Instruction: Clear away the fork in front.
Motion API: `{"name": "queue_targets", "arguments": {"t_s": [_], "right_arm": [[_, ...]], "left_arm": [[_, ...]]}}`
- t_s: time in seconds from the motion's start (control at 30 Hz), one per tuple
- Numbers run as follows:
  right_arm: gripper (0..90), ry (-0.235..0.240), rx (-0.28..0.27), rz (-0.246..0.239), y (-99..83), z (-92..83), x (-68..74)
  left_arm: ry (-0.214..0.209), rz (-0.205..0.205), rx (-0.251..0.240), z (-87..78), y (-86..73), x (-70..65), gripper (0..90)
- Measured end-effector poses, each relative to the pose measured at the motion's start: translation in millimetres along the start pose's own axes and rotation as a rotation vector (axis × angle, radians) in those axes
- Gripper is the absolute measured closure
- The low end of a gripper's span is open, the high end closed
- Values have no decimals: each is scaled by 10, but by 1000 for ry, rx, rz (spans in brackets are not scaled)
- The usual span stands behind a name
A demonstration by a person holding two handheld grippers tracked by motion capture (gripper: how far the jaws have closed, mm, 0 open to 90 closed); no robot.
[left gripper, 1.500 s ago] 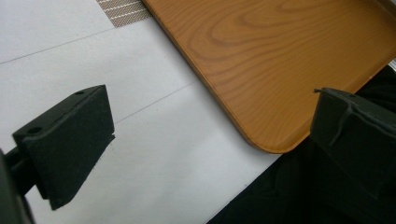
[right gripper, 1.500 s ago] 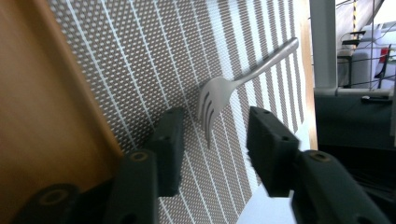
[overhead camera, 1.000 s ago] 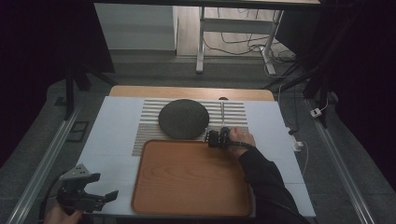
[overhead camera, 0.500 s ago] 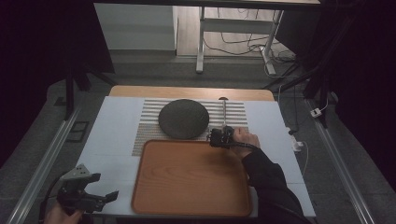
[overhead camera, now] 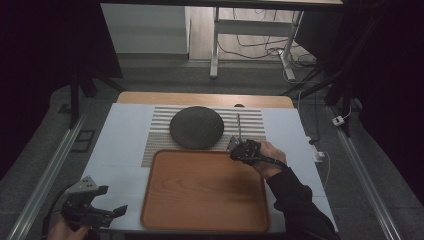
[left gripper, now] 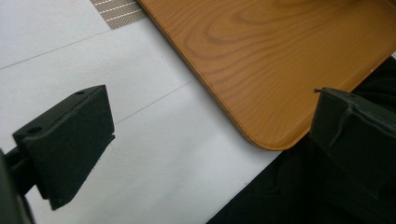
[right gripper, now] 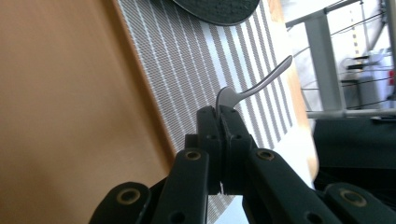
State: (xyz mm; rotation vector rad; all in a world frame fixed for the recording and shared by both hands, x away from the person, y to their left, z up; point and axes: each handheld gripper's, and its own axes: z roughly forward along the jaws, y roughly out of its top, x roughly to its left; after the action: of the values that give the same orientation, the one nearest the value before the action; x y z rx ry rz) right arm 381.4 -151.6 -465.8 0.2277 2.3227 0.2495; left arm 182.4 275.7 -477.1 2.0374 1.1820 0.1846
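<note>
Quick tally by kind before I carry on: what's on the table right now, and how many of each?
Wooden tray: 1
Dark round plate: 1
Striped placemat: 1
Metal utensil, clamped in the right gripper, bowl end hidden so spoon or fork is unclear: 1
Total: 4 things. The left gripper is open and holds nothing.

This looks like a lab or test room: beyond the right gripper point(overhead camera: 239, 148), past the white-covered table point(overhead camera: 125, 135), stand bare metal desk legs point(overhead camera: 215, 45) and loose floor cables point(overhead camera: 250, 47); dark curtains hang on either side.
</note>
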Motion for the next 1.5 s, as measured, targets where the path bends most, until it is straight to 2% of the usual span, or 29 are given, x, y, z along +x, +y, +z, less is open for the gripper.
{"name": "queue_targets", "arguments": {"t_s": [0.17,0.2,0.23,0.27,0.37,0.43,0.47,0.5,0.53,0.57,0.6,0.63,0.8,0.9,0.93,1.0,1.2,1.23,1.3,1.5], "right_arm": [[887,67,-65,115,-110,-192,-6],[887,81,-82,130,-133,-227,-13],[887,81,-82,130,-133,-227,-13],[887,114,-113,171,-177,-299,-23],[887,174,-164,240,-243,-407,-41],[887,213,-203,288,-286,-472,-48],[887,213,-203,288,-286,-472,-48],[887,248,-235,319,-332,-534,-58],[887,248,-235,319,-332,-534,-58],[887,284,-271,359,-375,-586,-52],[887,284,-271,359,-375,-586,-52],[887,321,-303,396,-416,-645,-39],[887,404,-375,469,-526,-794,0],[887,432,-398,490,-567,-850,17],[887,460,-421,511,-608,-898,38],[887,478,-445,517,-641,-945,68],[887,547,-487,519,-667,-1034,149],[887,574,-505,525,-671,-1058,176],[887,586,-516,527,-672,-1067,191],[887,672,-563,520,-676,-1103,286]], "left_arm": [[-16,6,-8,-10,-2,-1,0],[-35,1,-15,-13,-1,5,0],[-35,1,-15,-13,-1,5,0],[-40,-1,-16,-14,1,5,0],[-60,0,-22,-10,9,-1,0],[-63,9,-23,-7,21,-12,0],[-65,13,-24,-5,28,-19,0],[-67,18,-25,0,36,-24,0],[-68,22,-24,7,45,-32,0],[-70,28,-22,15,56,-40,0],[-75,35,-19,26,68,-48,0],[-79,43,-17,41,82,-59,0],[-104,98,-9,121,177,-106,0],[-113,136,-3,175,238,-134,0],[-115,142,-1,194,259,-146,0],[-120,156,4,233,306,-165,0],[-156,186,0,373,474,-210,0],[-161,199,2,399,509,-215,0],[-171,217,4,459,580,-233,0],[-195,292,29,634,807,-314,0]]}}
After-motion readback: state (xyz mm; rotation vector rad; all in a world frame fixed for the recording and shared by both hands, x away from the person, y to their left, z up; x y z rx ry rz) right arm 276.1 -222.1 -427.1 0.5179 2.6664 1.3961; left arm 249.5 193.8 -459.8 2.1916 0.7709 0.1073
